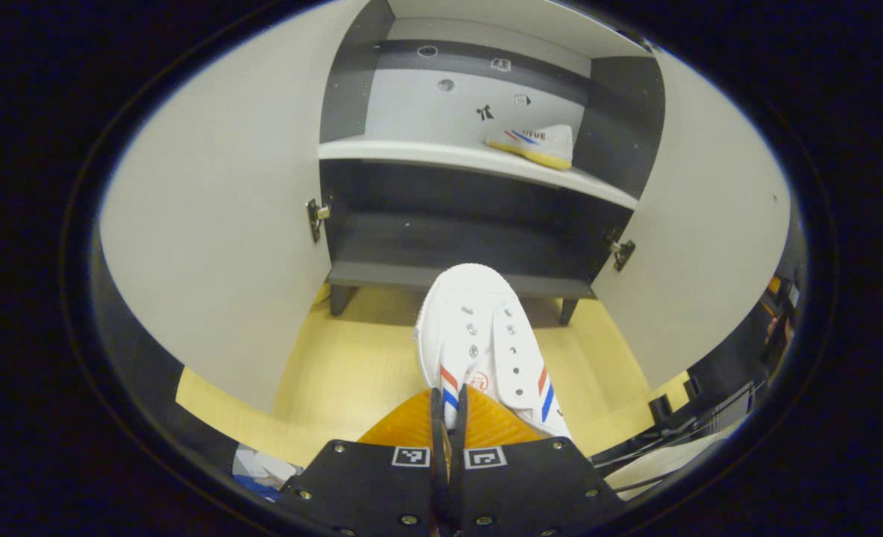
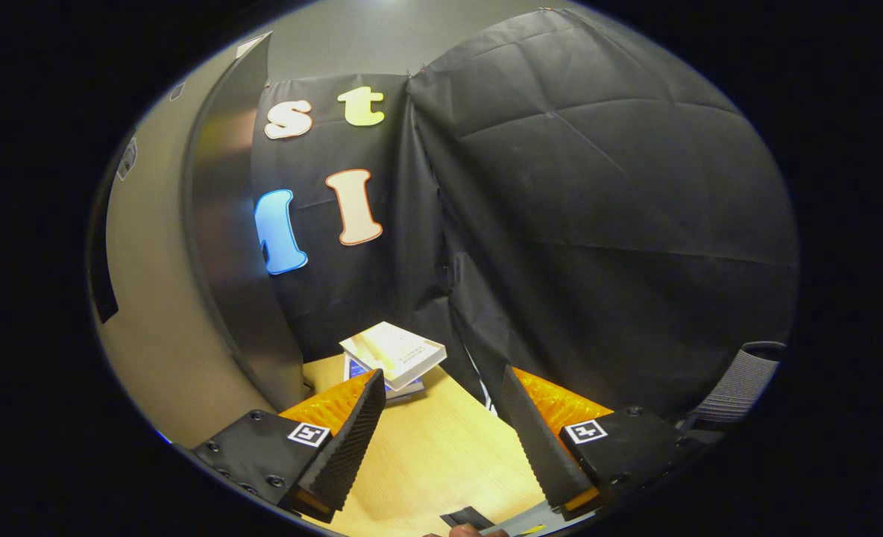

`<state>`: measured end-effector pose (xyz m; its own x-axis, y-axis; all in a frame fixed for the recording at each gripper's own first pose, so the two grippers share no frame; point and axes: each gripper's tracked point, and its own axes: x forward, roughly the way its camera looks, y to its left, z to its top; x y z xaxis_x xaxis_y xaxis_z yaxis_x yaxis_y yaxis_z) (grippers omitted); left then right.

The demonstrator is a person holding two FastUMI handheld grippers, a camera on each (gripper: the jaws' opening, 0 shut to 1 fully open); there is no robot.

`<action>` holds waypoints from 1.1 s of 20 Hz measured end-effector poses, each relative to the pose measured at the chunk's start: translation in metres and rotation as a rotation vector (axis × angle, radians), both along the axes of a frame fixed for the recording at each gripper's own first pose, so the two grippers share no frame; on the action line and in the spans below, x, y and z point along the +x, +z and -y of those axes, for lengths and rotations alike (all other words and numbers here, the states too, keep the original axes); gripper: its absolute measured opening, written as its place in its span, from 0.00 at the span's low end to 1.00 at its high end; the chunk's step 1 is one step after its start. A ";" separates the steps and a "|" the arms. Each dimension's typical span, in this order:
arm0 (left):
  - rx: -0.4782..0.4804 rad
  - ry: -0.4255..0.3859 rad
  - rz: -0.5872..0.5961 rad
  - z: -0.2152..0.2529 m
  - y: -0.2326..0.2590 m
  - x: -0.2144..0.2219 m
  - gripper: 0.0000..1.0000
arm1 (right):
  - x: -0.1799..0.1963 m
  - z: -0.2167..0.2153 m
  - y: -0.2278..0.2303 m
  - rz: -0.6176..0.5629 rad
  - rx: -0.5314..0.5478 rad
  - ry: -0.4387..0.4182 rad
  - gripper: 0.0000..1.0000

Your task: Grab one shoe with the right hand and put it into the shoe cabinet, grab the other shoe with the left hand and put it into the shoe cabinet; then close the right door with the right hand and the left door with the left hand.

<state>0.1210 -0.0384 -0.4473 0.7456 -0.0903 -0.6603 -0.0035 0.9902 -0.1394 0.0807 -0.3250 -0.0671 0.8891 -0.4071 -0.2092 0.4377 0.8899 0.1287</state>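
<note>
Two white shoes with red and blue stripes: one shoe (image 1: 535, 144) lying on the cabinet's upper shelf (image 1: 426, 153), and a second shoe (image 1: 482, 343) in front of the cabinet, close to the camera. One shoe cabinet (image 1: 479, 82) with two doors, a left door (image 1: 218, 239) and a right door (image 1: 699, 239), both swung open. Two hinges show, one per door. In the right gripper view, two books (image 2: 393, 354) stacked on the wooden surface (image 2: 441, 455).

light: even, from overhead, left gripper view bright | shade: cabinet's (image 1: 479, 224) lower bay dark | glare: sheen on door edge (image 2: 221, 224) | fisheye bends edges | focus: sharp
</note>
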 end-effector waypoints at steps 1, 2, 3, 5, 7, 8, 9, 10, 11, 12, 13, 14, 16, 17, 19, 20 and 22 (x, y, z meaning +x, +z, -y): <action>-0.006 0.008 0.024 0.000 0.003 0.004 0.01 | 0.004 0.001 0.000 0.000 -0.004 0.006 0.98; -0.007 0.009 0.046 -0.002 0.006 0.007 0.01 | 0.008 0.001 0.000 0.001 -0.005 0.013 0.98; -0.014 0.017 0.056 -0.003 0.007 0.010 0.01 | 0.010 0.001 0.000 0.005 -0.002 0.017 0.98; -0.034 0.026 0.097 -0.002 0.018 0.013 0.01 | 0.012 0.002 -0.003 0.005 0.008 0.019 0.98; -0.026 0.022 0.151 -0.001 0.024 0.013 0.02 | 0.009 0.004 -0.009 0.000 0.020 0.013 0.98; -0.013 0.021 0.172 -0.003 0.024 0.011 0.02 | 0.007 0.004 -0.011 -0.002 0.029 0.015 0.98; -0.005 0.028 0.195 -0.003 0.024 0.012 0.01 | 0.005 0.003 -0.013 -0.007 0.032 0.017 0.98; -0.003 0.031 0.218 -0.002 0.022 0.014 0.01 | 0.002 0.005 -0.015 -0.010 0.029 0.013 0.98; -0.006 0.034 0.243 -0.003 0.024 0.013 0.01 | -0.001 0.008 -0.013 -0.010 0.023 0.009 0.98; -0.011 0.038 0.265 -0.003 0.024 0.013 0.01 | -0.005 0.009 -0.012 -0.007 0.020 0.003 0.98; -0.014 0.044 0.289 -0.004 0.026 0.013 0.01 | -0.007 0.011 -0.009 -0.004 0.022 0.003 0.98; -0.014 0.048 0.316 -0.004 0.029 0.013 0.01 | -0.011 0.012 -0.009 -0.002 0.023 -0.002 0.93; -0.008 0.057 0.365 -0.004 0.028 0.013 0.01 | -0.016 0.016 -0.009 0.002 0.021 -0.014 0.92; -0.005 0.058 0.383 -0.003 0.028 0.012 0.01 | -0.019 0.018 -0.009 -0.001 0.022 -0.021 0.98; -0.006 0.061 0.408 -0.003 0.027 0.012 0.01 | -0.025 0.020 -0.013 -0.011 0.032 -0.032 0.93; -0.012 0.062 0.414 -0.003 0.026 0.012 0.01 | -0.027 0.021 -0.010 -0.007 0.033 -0.038 0.93; -0.021 0.076 0.414 -0.003 0.028 0.012 0.01 | -0.031 0.027 -0.006 0.001 0.021 -0.055 0.99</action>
